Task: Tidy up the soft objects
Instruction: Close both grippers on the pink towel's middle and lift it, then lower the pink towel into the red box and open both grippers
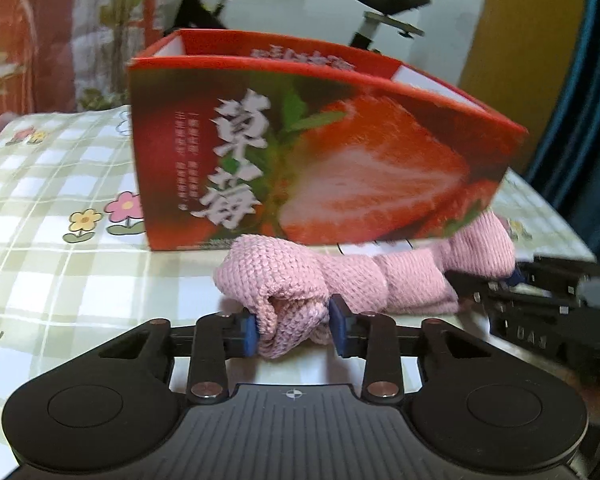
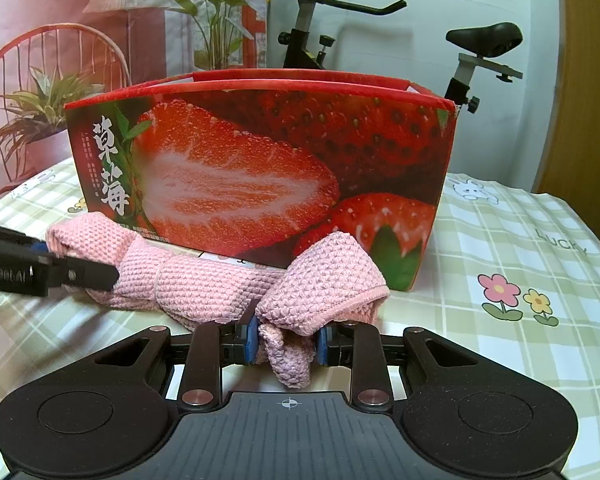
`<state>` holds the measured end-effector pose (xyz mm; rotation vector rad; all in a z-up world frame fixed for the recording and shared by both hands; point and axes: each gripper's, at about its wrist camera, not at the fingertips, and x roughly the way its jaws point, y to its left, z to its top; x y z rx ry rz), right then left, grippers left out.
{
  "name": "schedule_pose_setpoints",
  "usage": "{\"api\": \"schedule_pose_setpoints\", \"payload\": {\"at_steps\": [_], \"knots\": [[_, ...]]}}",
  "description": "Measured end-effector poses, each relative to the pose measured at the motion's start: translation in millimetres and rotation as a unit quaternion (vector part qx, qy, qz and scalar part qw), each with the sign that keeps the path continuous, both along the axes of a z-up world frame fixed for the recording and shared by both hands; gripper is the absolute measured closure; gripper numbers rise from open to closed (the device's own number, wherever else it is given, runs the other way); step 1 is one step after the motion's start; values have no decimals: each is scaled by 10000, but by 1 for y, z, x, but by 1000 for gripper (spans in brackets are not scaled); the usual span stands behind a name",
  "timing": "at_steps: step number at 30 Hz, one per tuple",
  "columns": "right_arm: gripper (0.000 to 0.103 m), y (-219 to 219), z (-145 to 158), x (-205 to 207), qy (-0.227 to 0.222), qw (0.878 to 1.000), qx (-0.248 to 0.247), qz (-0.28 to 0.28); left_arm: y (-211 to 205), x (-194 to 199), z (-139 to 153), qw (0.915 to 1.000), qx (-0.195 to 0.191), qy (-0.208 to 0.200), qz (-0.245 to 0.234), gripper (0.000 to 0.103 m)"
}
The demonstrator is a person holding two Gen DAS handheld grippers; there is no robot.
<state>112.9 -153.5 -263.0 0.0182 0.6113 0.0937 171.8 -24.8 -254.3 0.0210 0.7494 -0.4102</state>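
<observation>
The red cardboard strawberry box (image 2: 260,168) is printed with "草莓" in white; "LUCKY" is read on the checked tablecloth (image 2: 540,240). The rolled pink knitted cloth (image 2: 204,280) is pinched at its ends by the left gripper (image 1: 294,330) and right gripper (image 2: 286,344).

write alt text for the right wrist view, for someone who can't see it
The right gripper pinches one end of a rolled pink knitted cloth that lies across a checked tablecloth, while the left gripper grips its other end at the left edge. Right behind the cloth stands an open red strawberry-print box; an exercise bike is in the background.
</observation>
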Motion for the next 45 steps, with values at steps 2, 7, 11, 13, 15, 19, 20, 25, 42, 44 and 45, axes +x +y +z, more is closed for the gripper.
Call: {"api": "schedule_pose_setpoints", "payload": {"at_steps": [2,7,11,13,15,19,20,25,42,44,45], "knots": [[78,0,0,0,1,10000,12,0,2,-1,-4,10000,-53,-5,10,67],[78,0,0,1,5,10000,44,8,6,1,-6,10000,-96,-17,3,67],[78,-1,0,1,4,10000,45,7,5,4,-6,9999,-104,-26,1,67],[78,0,0,1,5,10000,31,8,5,6,-5,9999,-128,48,1,67],[78,0,0,1,4,10000,0,8,11,1,-3,9996,-209,172,27,69],[81,4,4,-6,-41,9999,-81,85,17,-1,7,9990,-327,284,-68,75],[82,5,7,-12,-123,9998,-30,154,18,-4,12,9991,-344,210,-109,75],[82,-1,34,-29,-428,9983,368,111,32,-20,49,9968,-700,-178,-353,75],[82,-9,151,92,-7,9998,86,177,20,76,122,9943,-1011,-70,-344,75],[82,-8,144,110,406,9990,161,110,14,91,116,9953,-877,185,-361,75],[82,-9,140,117,563,9982,224,20,11,97,113,9955,-838,282,-355,75]]}}
